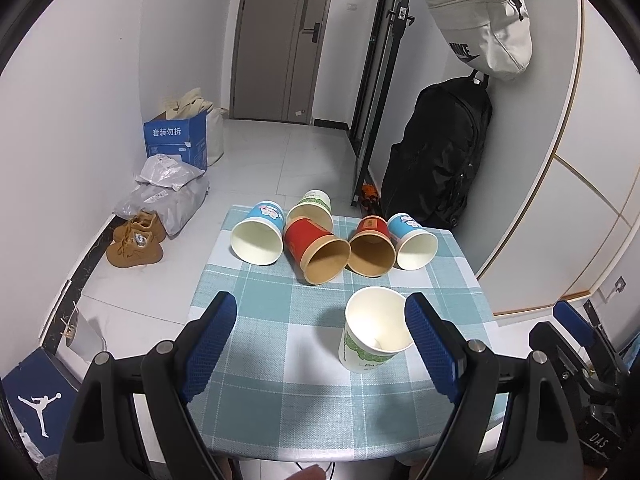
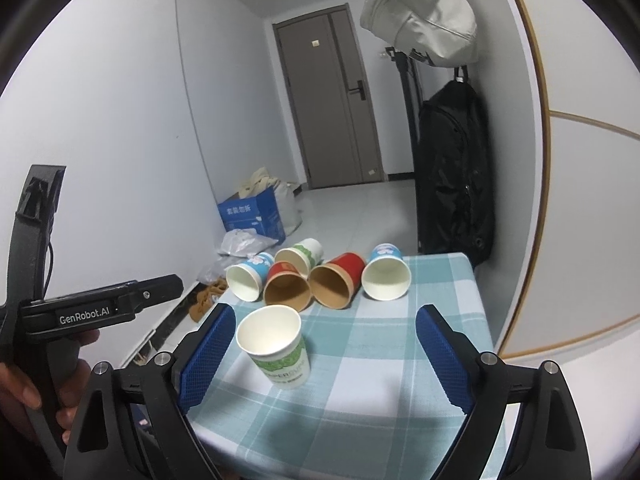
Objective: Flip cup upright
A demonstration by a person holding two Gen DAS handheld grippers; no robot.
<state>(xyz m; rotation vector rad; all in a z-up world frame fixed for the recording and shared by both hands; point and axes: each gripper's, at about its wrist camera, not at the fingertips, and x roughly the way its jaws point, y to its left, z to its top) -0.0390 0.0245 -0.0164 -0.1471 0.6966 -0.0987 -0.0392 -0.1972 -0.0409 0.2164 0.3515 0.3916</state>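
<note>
A white cup with a green band (image 1: 374,330) (image 2: 276,346) stands upright on the checked tablecloth (image 1: 280,340). Behind it several cups lie on their sides, mouths toward me: a blue-white cup (image 1: 258,234), a green-white cup (image 1: 312,206), a red cup (image 1: 316,250), a second red cup (image 1: 370,248) and a second blue-white cup (image 1: 412,240). My left gripper (image 1: 320,344) is open and empty, its right pad close beside the upright cup. My right gripper (image 2: 324,360) is open and empty, the upright cup near its left pad.
The small table (image 2: 400,360) stands in a hallway. A black backpack (image 1: 440,148) and a white bag (image 1: 484,20) hang on the right wall. A blue box (image 1: 176,140), grey parcels (image 1: 168,188) and brown shoes (image 1: 136,240) lie on the floor at left.
</note>
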